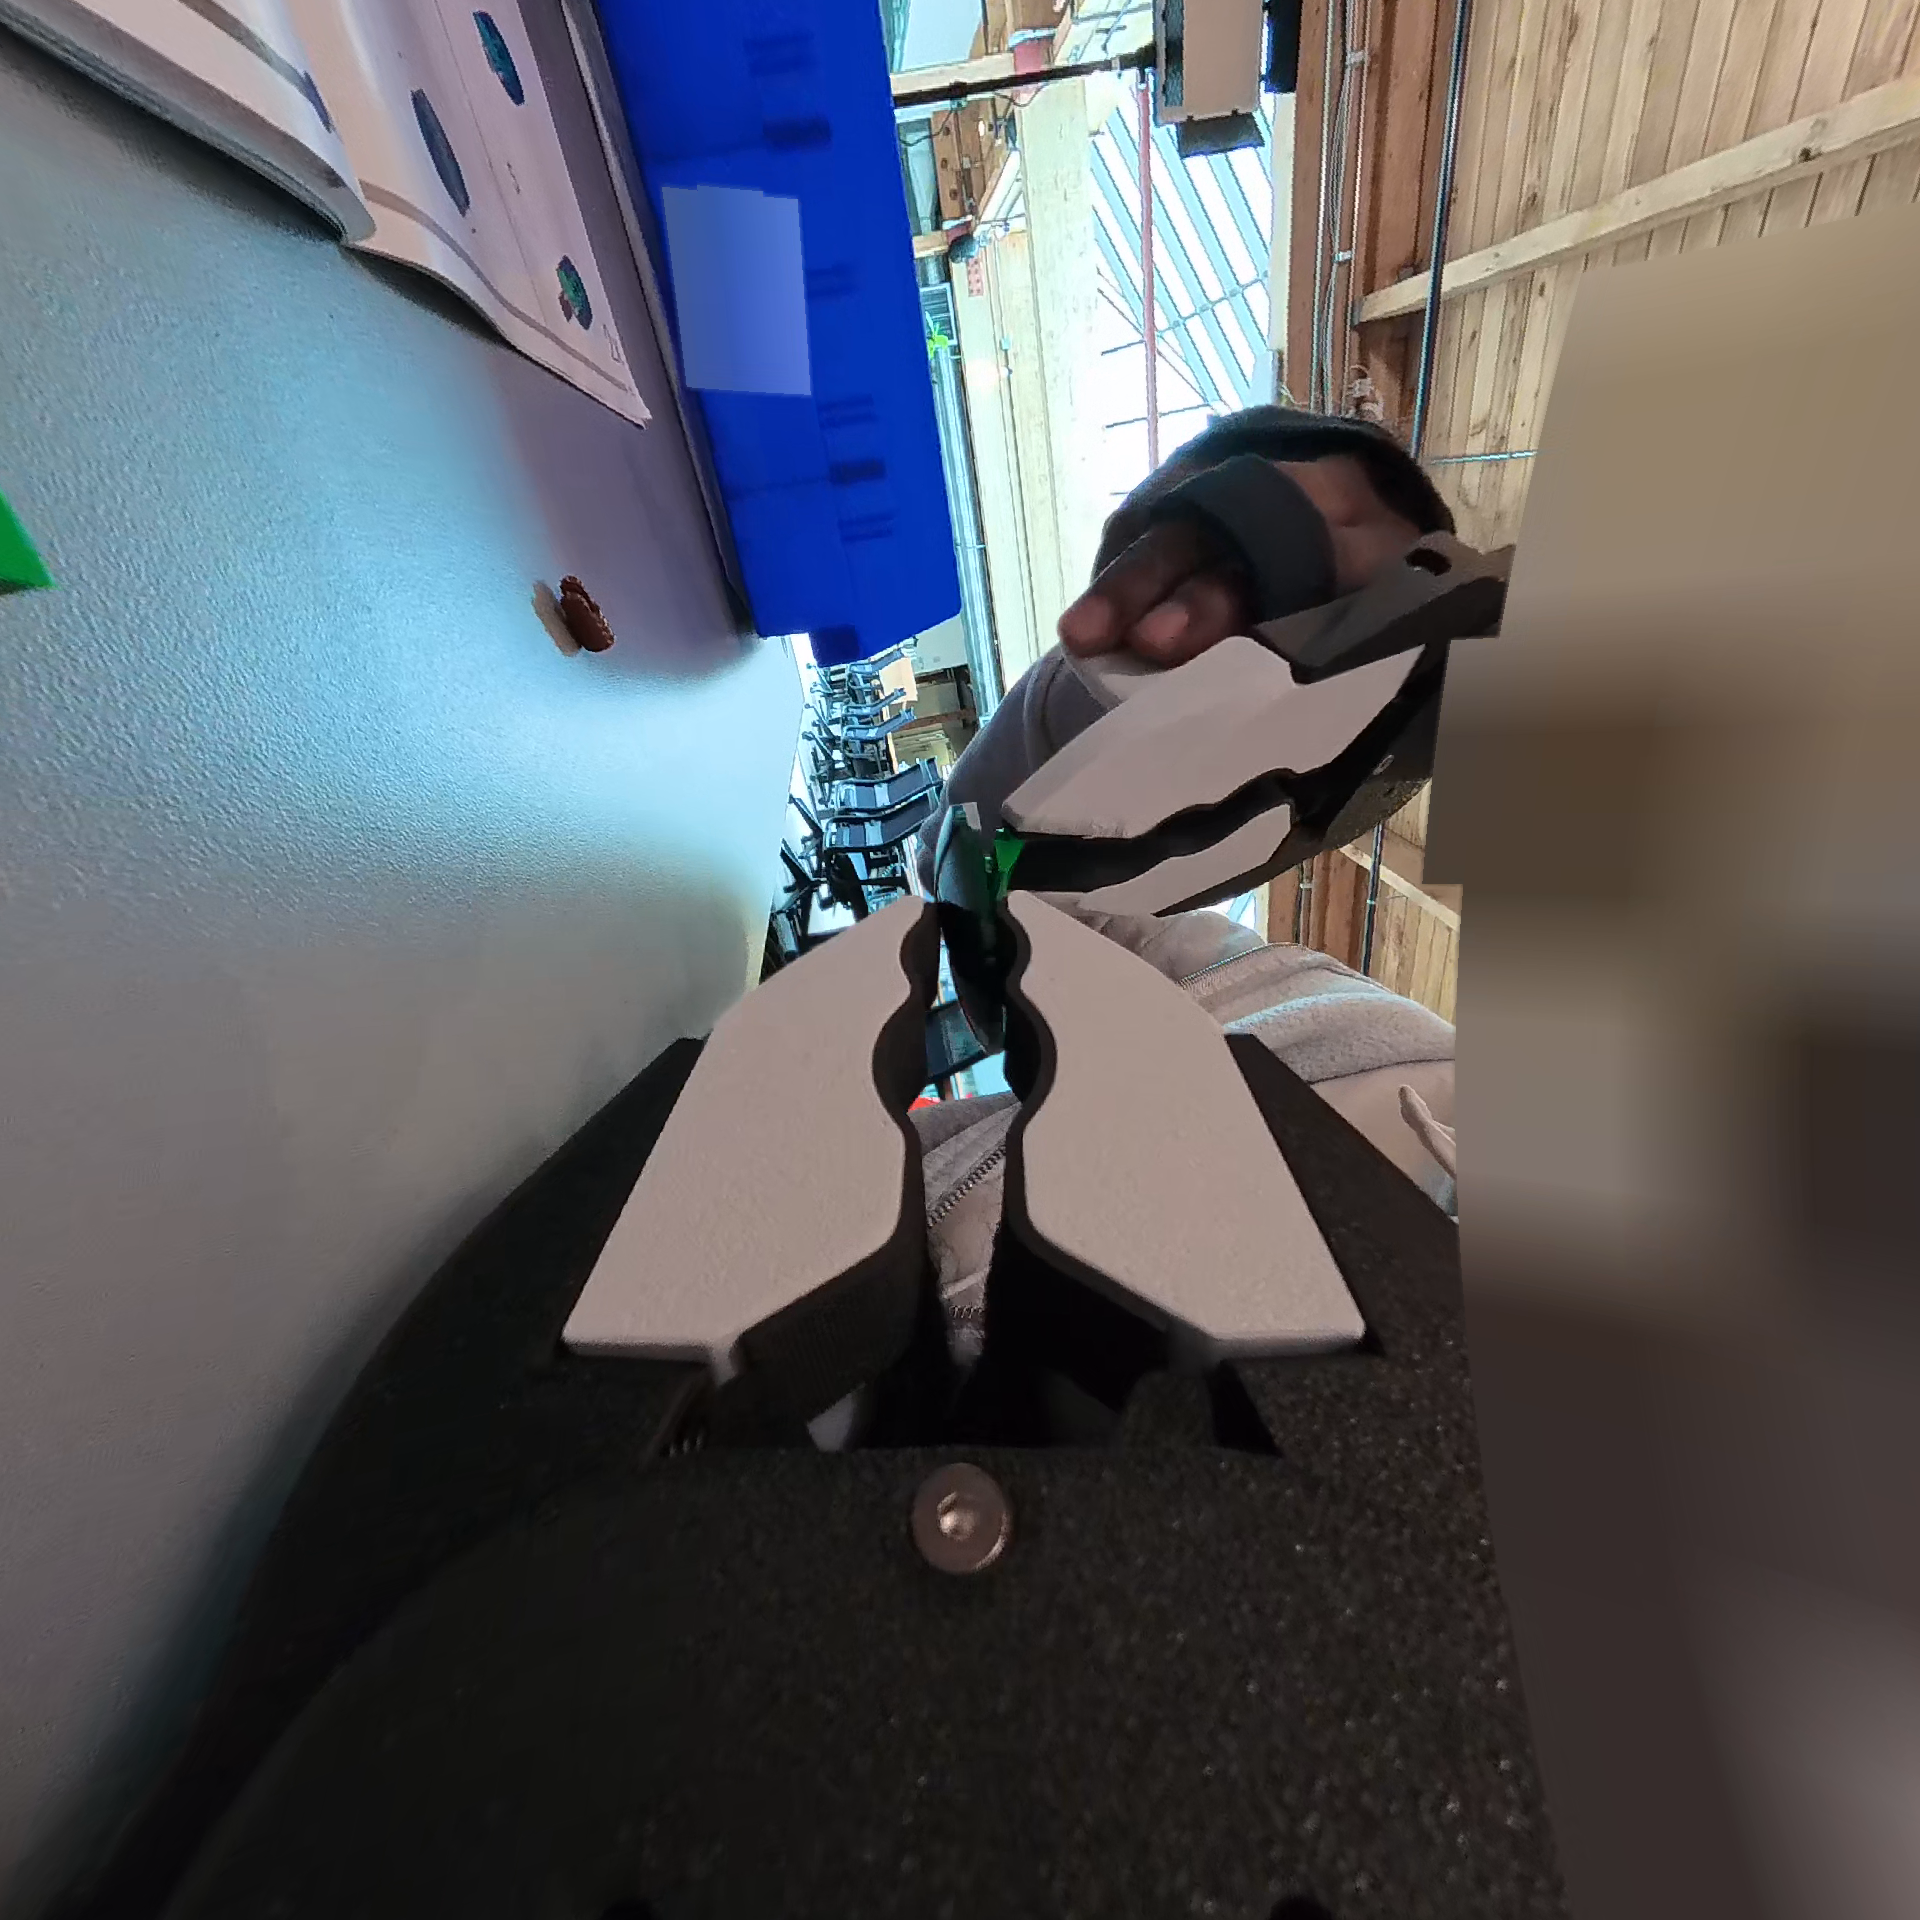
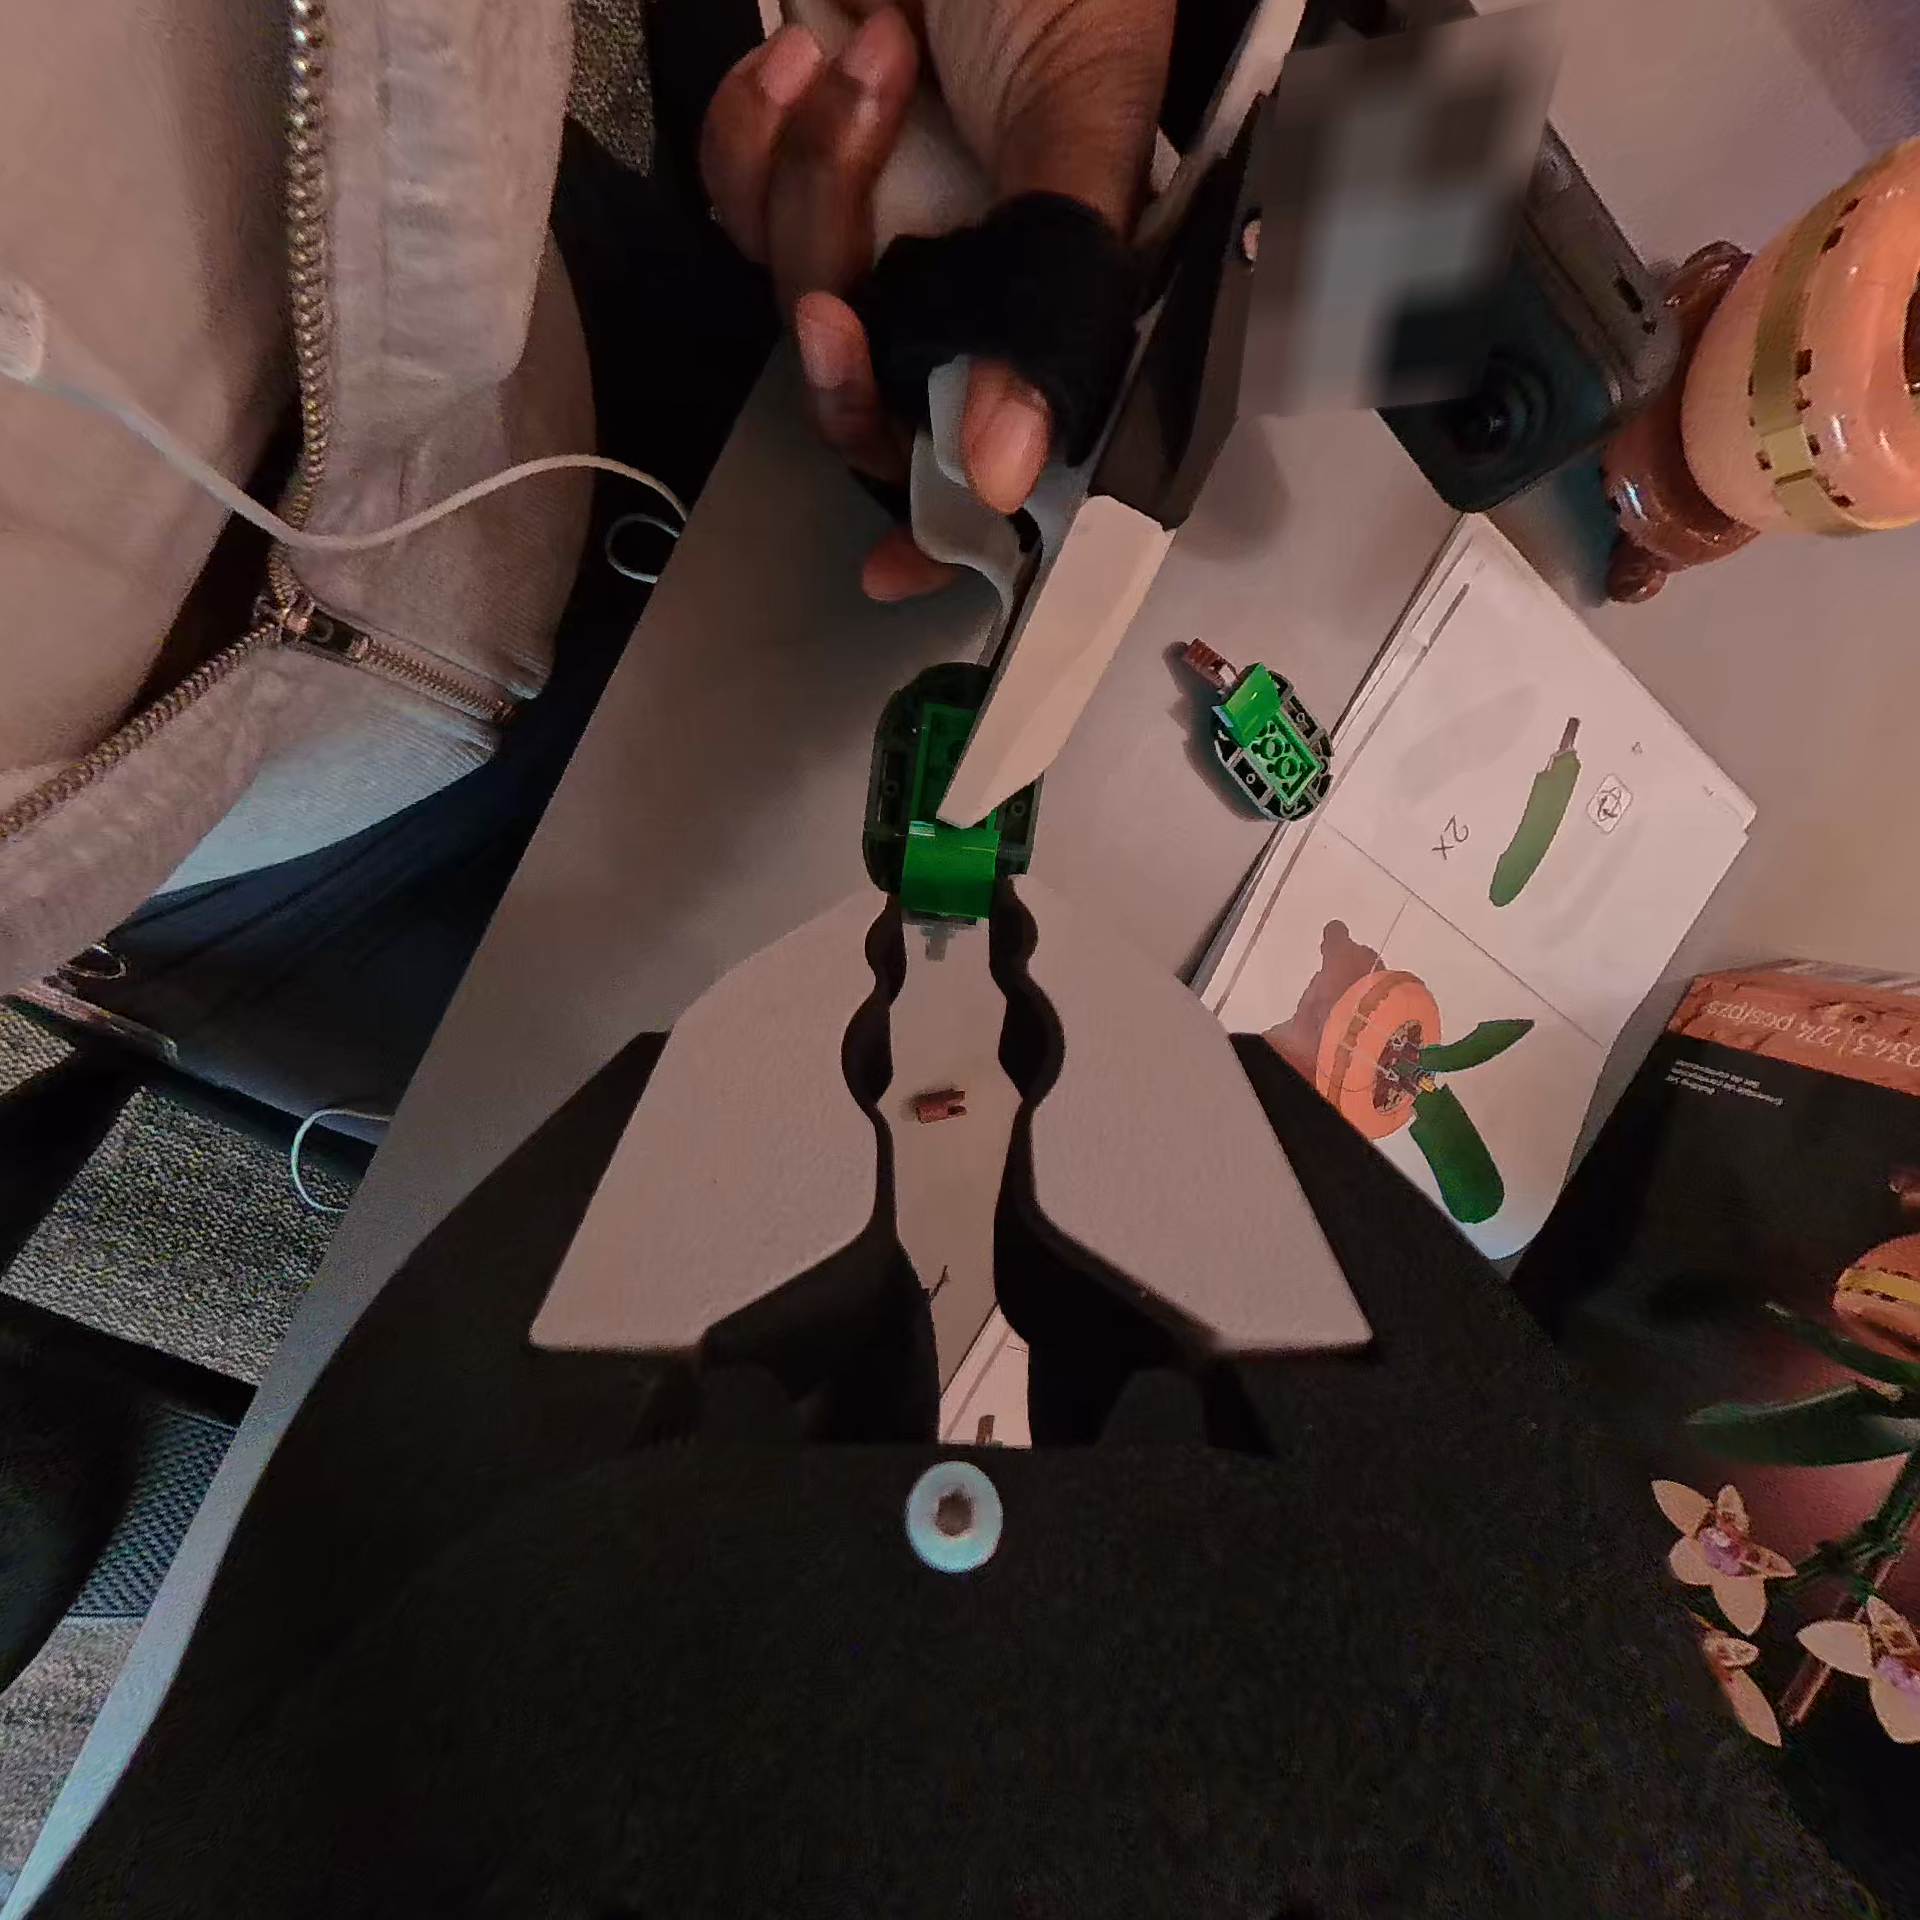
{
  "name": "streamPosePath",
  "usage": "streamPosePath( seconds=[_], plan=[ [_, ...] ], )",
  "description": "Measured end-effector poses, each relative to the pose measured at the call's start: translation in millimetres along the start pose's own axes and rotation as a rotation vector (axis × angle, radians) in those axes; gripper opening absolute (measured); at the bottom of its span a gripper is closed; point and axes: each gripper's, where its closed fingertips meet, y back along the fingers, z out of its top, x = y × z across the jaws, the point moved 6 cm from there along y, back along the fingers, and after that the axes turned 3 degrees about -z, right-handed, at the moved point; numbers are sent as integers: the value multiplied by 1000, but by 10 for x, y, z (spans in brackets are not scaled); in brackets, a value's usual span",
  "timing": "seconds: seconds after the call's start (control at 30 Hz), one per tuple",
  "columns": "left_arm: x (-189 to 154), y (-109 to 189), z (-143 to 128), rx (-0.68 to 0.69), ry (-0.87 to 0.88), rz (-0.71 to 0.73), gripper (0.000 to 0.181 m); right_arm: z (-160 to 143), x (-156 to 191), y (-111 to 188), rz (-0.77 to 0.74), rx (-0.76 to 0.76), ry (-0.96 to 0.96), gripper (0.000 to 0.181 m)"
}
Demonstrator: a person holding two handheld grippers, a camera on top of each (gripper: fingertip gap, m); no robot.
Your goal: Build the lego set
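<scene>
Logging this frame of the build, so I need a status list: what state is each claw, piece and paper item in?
Left claw: shut on the dark green leaf piece, held above the table.
Right claw: shut on the bright green brick, pressing it against that piece.
Second leaf assembly: lying loose, studs up, partly on the booklet.
Instruction booklet: open, flat.
Brown peg: loose on the table.
Set box: lying flat.
</scene>
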Motion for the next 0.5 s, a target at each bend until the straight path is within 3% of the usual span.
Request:
streamPosePath(
  seconds=[0.5],
  plan=[
    [-13, 4, -12, 1, -9, -5, 5, 2, -9, 13, 27, -37, -14, 16]
  ],
)
